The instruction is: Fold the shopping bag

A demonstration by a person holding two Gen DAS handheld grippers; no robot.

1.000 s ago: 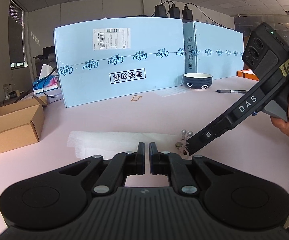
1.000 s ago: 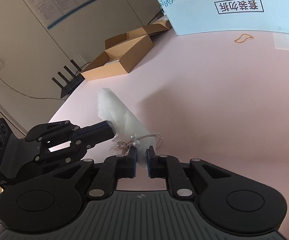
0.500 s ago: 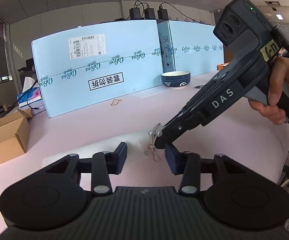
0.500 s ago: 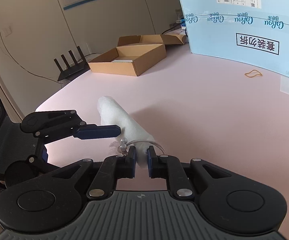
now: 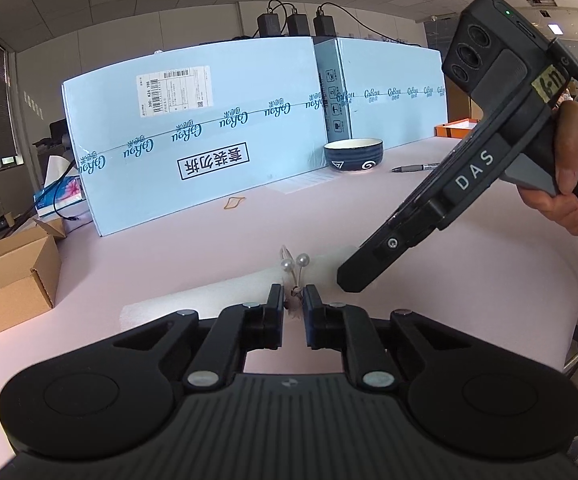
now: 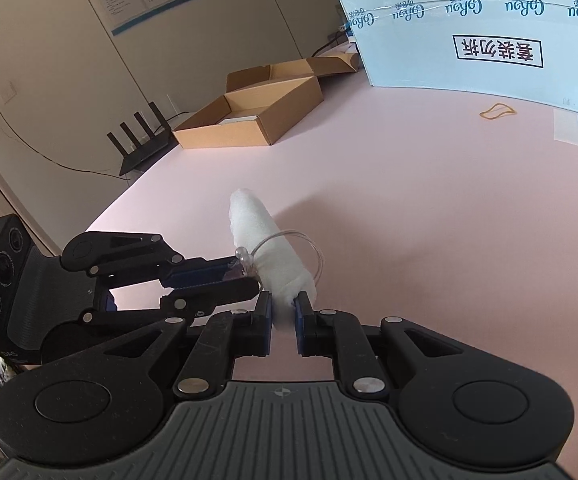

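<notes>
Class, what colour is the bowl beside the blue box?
Dark blue bowl with white markings and pale inside; the left wrist view shows it best.

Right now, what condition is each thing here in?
Shopping bag: rolled up, cord looped around it.
Right gripper: shut on the shopping bag.
Left gripper: jaws closing on the beaded cord.
Cardboard box: open.
Bowl: upright.
Rubber band: lying loose.

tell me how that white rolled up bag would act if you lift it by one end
Probably floppy: the bag looks like thin soft fabric, creased where the right gripper pinches its end. Likely light. The tie with beads, where the closing left gripper works, may keep it rolled.
</notes>
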